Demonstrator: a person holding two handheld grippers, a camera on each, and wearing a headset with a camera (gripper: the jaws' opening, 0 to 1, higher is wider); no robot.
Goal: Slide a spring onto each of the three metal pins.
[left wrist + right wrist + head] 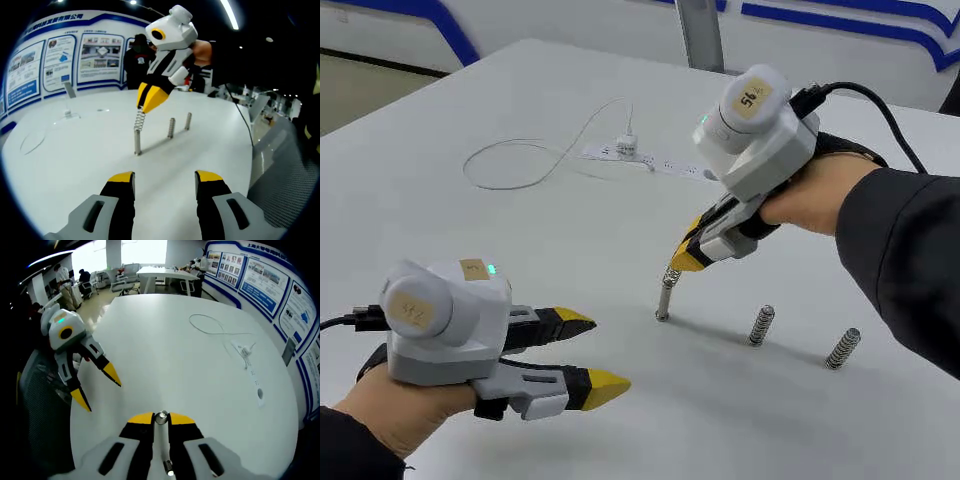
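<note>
Three metal pins stand on the white table [520,250]. My right gripper [682,263] is shut on a spring [670,278] that sits over the top of the left pin [663,303], whose lower shaft is bare. In the right gripper view, the spring's end [161,416] shows between the shut tips of the right gripper [161,419]. The middle pin [761,325] and the right pin [843,348] each carry a spring. My left gripper [592,355] hovers open and empty to the left of the pins. From the left gripper [165,177] the held spring [140,120] and pin [137,144] lie straight ahead.
A white power strip [645,160] with a thin looped cable [515,165] lies at the far side of the table. The table's right edge runs close behind the pins [250,145]. People and display boards stand in the background.
</note>
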